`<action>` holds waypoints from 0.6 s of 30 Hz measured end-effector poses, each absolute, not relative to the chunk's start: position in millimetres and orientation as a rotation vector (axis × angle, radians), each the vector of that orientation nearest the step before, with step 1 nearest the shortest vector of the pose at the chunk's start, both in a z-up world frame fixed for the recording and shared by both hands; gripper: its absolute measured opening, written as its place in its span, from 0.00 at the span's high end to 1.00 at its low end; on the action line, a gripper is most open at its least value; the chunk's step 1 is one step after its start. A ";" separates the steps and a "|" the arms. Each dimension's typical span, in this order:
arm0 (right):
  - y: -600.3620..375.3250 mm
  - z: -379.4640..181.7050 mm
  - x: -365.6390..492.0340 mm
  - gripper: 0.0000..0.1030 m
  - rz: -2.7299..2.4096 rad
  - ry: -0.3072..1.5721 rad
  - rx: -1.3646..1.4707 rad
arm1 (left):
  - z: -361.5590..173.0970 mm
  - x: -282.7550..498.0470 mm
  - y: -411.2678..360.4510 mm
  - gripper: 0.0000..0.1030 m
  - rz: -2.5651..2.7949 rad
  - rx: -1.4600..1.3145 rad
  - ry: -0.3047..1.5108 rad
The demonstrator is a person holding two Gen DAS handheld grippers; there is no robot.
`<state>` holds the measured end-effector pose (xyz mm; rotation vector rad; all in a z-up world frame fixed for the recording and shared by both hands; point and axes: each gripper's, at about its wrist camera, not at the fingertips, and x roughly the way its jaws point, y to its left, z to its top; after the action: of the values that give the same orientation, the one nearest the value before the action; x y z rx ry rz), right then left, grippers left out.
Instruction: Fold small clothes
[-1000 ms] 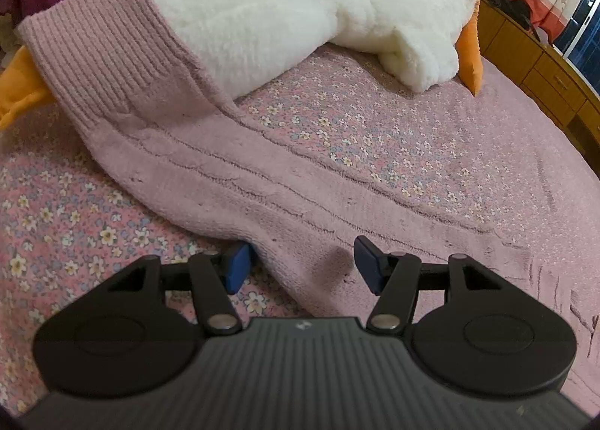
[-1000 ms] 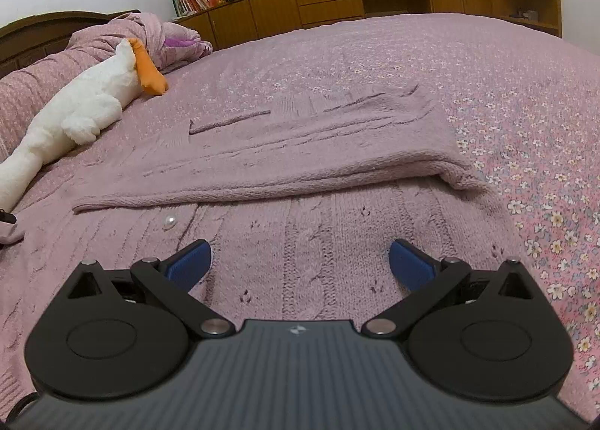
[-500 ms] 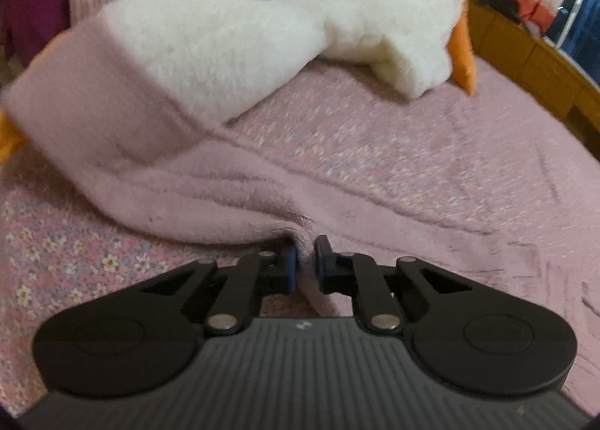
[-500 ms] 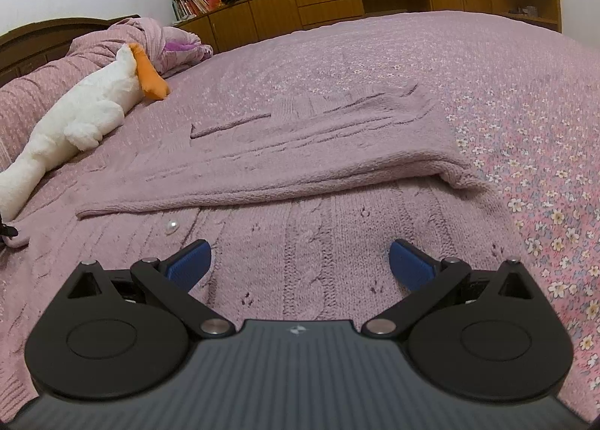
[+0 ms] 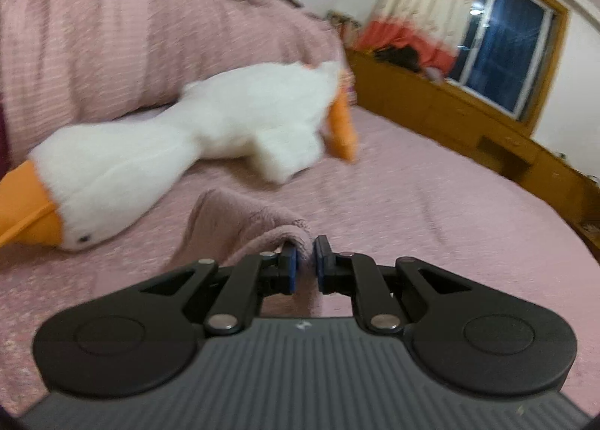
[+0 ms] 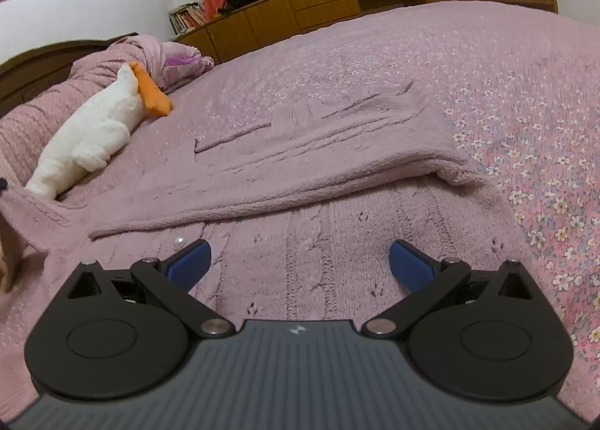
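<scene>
**Left tongs seized the sleeve and lifted it**

The left gripper (image 5: pixel 304 256), open a second earlier, had clamped on the cardigan's (image 6: pixel 337 182) sleeve (image 5: pixel 240 227) and raised it off the bedspread (image 5: pixel 431 205), clear of the plush goose (image 5: pixel 180 152). The right gripper (image 6: pixel 300 261) stayed spread wide, holding nothing, above the cardigan's body. The sleeve fold looked under way.
</scene>
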<state>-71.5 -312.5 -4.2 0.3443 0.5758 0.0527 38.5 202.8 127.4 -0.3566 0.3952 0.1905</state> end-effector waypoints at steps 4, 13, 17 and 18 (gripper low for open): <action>-315.3 -3.6 -70.9 0.00 0.055 0.574 0.364 | 139.3 38.9 166.0 0.88 0.109 -0.305 0.364; -323.6 3.2 -72.8 0.00 0.040 0.562 0.430 | 128.1 65.1 81.8 0.88 -0.045 -0.205 0.435; -337.9 5.6 -75.5 0.00 0.016 0.545 0.514 | 111.1 74.1 48.0 0.88 -0.095 -0.161 0.480; -342.2 5.6 -76.2 0.00 0.012 0.543 0.542 | 106.0 75.1 40.0 0.88 -0.106 -0.150 0.494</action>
<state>-76.2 -342.2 5.6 0.5423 0.5433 0.0115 75.1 40.0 106.0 -0.1500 0.4937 -0.1062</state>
